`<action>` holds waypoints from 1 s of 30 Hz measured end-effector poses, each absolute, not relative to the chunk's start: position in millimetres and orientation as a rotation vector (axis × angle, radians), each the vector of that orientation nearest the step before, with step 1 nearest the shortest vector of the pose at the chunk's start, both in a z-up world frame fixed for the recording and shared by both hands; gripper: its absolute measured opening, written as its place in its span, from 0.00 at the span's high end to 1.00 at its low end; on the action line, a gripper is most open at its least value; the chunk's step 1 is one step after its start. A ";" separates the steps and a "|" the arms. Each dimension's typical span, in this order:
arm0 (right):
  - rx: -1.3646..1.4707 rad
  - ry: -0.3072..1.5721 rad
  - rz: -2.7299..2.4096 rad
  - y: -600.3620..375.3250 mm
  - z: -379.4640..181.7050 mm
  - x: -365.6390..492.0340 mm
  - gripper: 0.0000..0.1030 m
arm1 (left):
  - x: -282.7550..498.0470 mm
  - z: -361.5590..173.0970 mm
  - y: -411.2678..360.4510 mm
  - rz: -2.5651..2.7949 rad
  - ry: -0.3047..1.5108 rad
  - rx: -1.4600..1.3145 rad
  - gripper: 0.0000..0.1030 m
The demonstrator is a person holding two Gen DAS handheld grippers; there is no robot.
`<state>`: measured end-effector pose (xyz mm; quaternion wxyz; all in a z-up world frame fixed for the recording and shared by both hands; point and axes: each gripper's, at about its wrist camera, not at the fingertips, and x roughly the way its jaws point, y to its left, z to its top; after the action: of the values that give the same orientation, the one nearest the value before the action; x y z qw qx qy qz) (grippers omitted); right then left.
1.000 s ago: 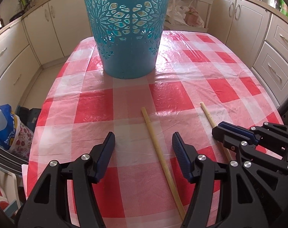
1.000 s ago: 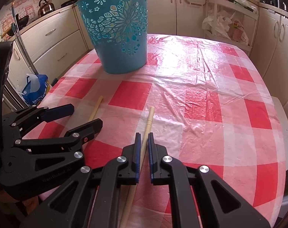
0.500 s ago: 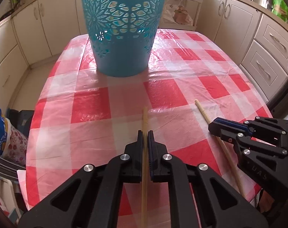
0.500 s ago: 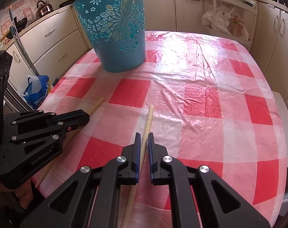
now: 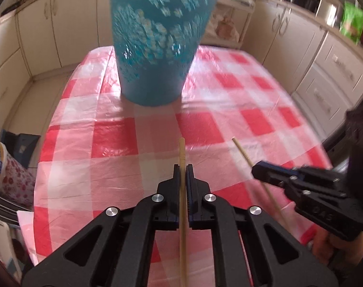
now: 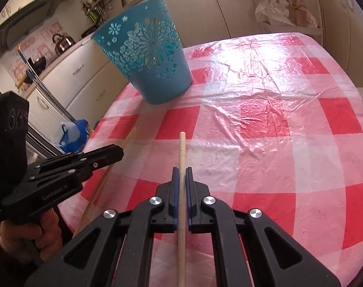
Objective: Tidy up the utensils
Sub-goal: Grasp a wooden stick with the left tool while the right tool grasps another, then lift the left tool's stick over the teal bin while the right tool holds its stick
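My left gripper (image 5: 183,167) is shut on a wooden chopstick (image 5: 182,153) that points forward, lifted off the table. My right gripper (image 6: 182,170) is shut on a second wooden chopstick (image 6: 182,150), also lifted. The right gripper shows in the left wrist view (image 5: 260,169) with its chopstick (image 5: 241,151); the left gripper shows in the right wrist view (image 6: 114,153) with its chopstick (image 6: 130,138). A blue perforated basket (image 5: 157,47) stands upright at the table's far left side, ahead of both grippers; it also shows in the right wrist view (image 6: 148,62).
The table has a red and white checked plastic cloth (image 6: 265,110). Cream kitchen cabinets (image 5: 325,76) surround it. A blue bag (image 6: 73,134) lies on the floor to the left. A shelf with plastic bags (image 6: 286,12) stands behind the table.
My left gripper closed on its chopstick. Both grippers have lifted their chopsticks off the cloth and the views have tilted up, with the basket now fuller in view.
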<state>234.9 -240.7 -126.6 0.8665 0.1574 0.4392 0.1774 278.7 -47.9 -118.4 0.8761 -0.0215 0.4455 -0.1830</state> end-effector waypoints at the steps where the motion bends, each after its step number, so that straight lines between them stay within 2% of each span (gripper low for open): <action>1: 0.346 0.912 0.370 -243.0 -126.0 235.0 0.94 | 276.1 -110.5 -42.0 -0.394 0.898 -0.075 0.96; 7: 0.423 0.843 0.366 -254.8 -123.6 236.0 0.94 | 269.3 -65.7 -19.4 -0.443 0.727 -0.187 0.96; 14: 0.461 0.846 0.343 -259.4 -134.4 240.8 0.94 | 286.0 -11.5 0.5 -0.438 0.555 -0.265 0.96; 23: 0.453 0.844 0.353 -255.8 -135.3 237.5 0.94 | 336.1 44.8 -2.4 -0.403 0.401 -0.278 0.96; 30: 0.483 0.852 0.362 -260.5 -137.6 238.1 0.94 | 373.0 67.7 -2.8 -0.364 0.320 -0.325 0.96</action>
<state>238.1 -260.5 -137.6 0.8668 0.2306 0.4070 0.1729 373.0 -2.8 67.7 0.9577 -0.1602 0.1577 -0.1794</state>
